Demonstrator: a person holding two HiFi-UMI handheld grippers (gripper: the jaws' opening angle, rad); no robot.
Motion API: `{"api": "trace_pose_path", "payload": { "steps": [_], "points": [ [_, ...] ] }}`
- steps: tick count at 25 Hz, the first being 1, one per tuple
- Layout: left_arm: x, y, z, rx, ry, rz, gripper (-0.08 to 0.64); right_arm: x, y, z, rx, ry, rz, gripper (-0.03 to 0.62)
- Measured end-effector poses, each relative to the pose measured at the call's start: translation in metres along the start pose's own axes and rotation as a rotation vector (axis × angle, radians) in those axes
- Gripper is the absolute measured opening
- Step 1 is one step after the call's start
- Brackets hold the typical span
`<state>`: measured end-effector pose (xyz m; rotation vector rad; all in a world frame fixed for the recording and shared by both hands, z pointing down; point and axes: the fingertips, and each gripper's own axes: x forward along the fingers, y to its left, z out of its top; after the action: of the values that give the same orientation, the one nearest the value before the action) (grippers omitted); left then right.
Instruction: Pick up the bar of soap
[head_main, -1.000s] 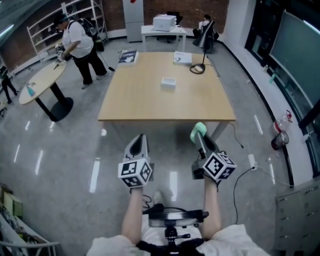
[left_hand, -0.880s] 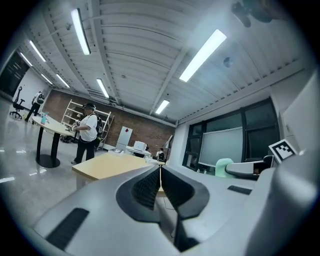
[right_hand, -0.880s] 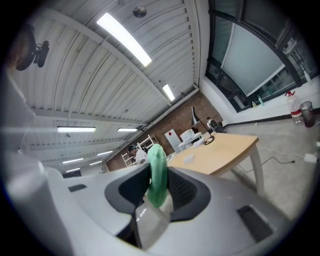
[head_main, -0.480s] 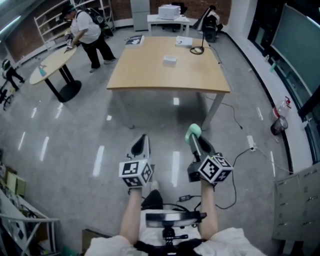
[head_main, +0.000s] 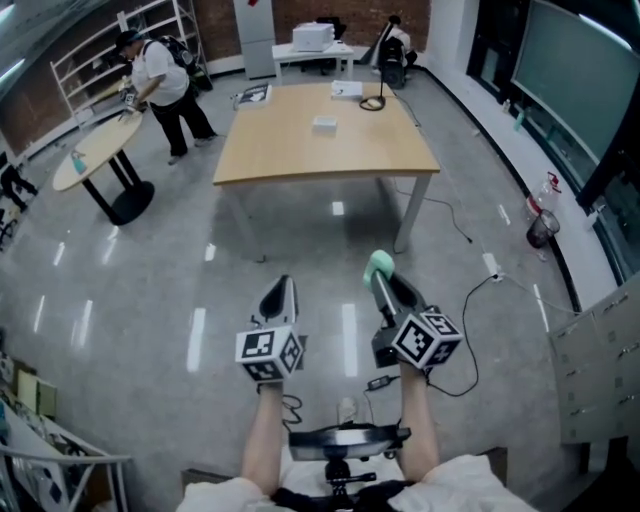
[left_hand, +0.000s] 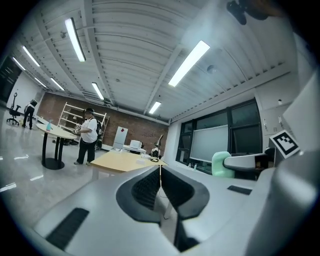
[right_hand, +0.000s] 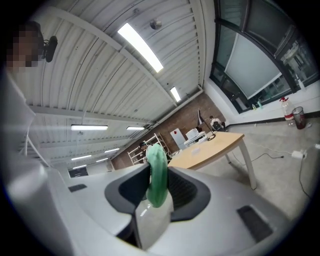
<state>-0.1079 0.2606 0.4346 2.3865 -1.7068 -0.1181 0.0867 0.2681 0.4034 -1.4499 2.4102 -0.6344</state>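
A pale green bar of soap (head_main: 378, 265) stands edge-on between the jaws of my right gripper (head_main: 381, 272), which is shut on it and held over the grey floor. In the right gripper view the soap (right_hand: 157, 170) rises above the jaw tips of the right gripper (right_hand: 158, 186). My left gripper (head_main: 280, 294) hangs beside it at the same height. In the left gripper view its jaws (left_hand: 160, 176) meet with nothing between them. The wooden table (head_main: 290, 165) stands well ahead of both grippers, with a small white box (head_main: 324, 124) on it.
A desk lamp (head_main: 374, 100) and papers lie at the table's far end. A person (head_main: 160, 85) stands by a round table (head_main: 95, 150) at the back left. Cables (head_main: 480, 290) trail over the floor to the right, near a dark cup (head_main: 540, 228).
The wooden table has slid further away and up in the head view, leaving more floor in front. Both grippers keep their pose, and the right stays shut on the soap.
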Motion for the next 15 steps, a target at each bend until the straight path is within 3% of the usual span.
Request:
{"api": "trace_pose_path", "payload": {
  "steps": [4,9,15],
  "points": [
    [-0.05,0.001,-0.001,-0.014,0.006,-0.026,0.015,-0.036,0.037,-0.027,0.042,0.006,-0.023,0.117],
    [-0.099,0.003,-0.033,-0.039,0.068,-0.001,0.015,-0.081,0.053,-0.074,0.049,0.073,-0.069,0.117],
    [-0.126,0.0,-0.029,-0.011,0.049,0.016,0.015,-0.094,0.071,-0.077,-0.127,0.078,-0.077,0.117]
  ]
}}
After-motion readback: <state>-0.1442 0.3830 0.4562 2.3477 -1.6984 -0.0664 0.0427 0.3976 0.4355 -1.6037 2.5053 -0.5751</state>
